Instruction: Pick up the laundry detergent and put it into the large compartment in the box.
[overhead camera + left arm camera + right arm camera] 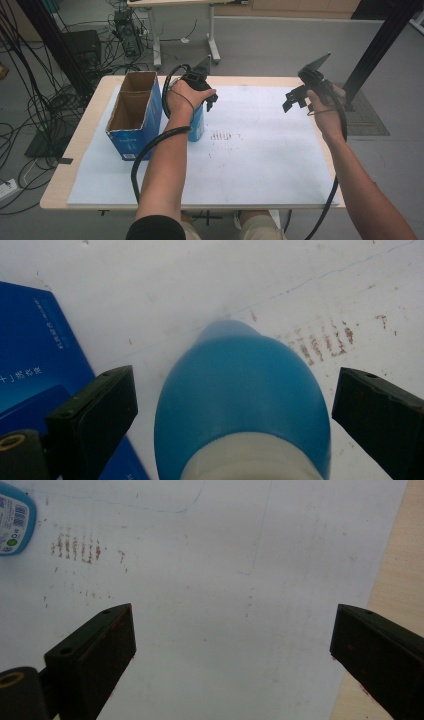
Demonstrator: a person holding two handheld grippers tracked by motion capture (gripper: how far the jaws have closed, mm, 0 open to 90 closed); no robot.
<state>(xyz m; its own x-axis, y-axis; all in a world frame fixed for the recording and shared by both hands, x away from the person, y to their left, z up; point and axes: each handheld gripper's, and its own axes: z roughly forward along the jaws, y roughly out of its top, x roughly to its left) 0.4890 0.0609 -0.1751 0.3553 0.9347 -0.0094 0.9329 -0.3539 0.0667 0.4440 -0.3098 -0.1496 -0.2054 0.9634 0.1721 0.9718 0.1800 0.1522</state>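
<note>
Wooden-edged table [75, 150] covered by a white sheet [260, 150], standing on a grey floor [280, 45] with black cables [30, 100] at left and a second table's legs [214, 47] behind. The sheet bears a patch of short brown marks [221, 136] near its centre.

Blue cardboard box [132, 117], open at the top and split into two compartments, at the sheet's left side. Both compartments show bare brown inner walls; what lies at their bottoms cannot be told.

Blue plastic bottle [240, 390] with a pale cap end, standing upright on the sheet just beside the box's right wall, long axis vertical, cap end up toward the left gripper. In the right gripper view its labelled lower part [12, 522] shows at the upper left corner, near the brown marks.

Left gripper [202, 87], held from above over the bottle. In the left gripper view its two black jaws stand wide apart, one on each side of the bottle's body, with a gap between each pad and the plastic; nothing is gripped.

Right gripper [302, 95], held in the air above the sheet's right part, well apart from the bottle. Its jaws stand wide apart over bare sheet, with nothing between them.
</note>
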